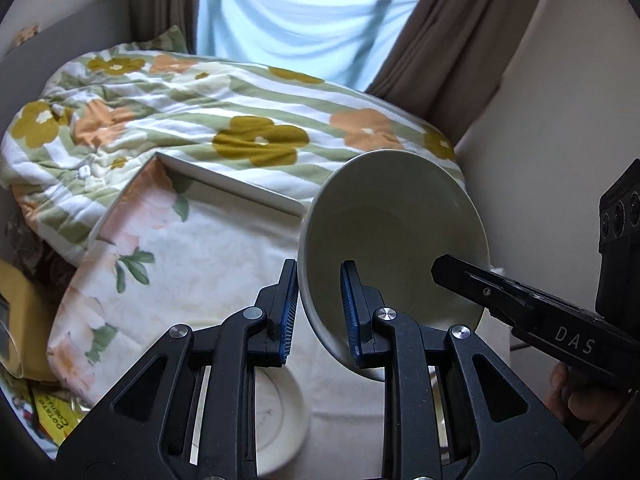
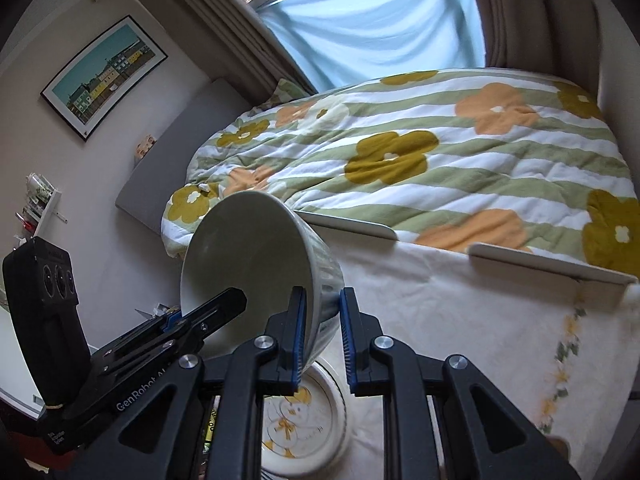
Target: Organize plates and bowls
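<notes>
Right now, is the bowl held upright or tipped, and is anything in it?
Tipped and empty. The bowl is tilted with its mouth toward the cameras, its bare inside showing, both the left gripper and right gripper clamped on its rim.

The left black plastic two-finger tool (image 1: 318,310) has angular linkage arms with triangular cut-outs, round silver pivot screws and ribbed blue pads (image 1: 349,312) on its fingers. The right black plastic two-finger tool (image 2: 323,334) is built alike. Seen side-on, its finger carries white "DAS" lettering; the left one's reads "GenRobot". Each has a boxy black camera housing with three round openings.
</notes>
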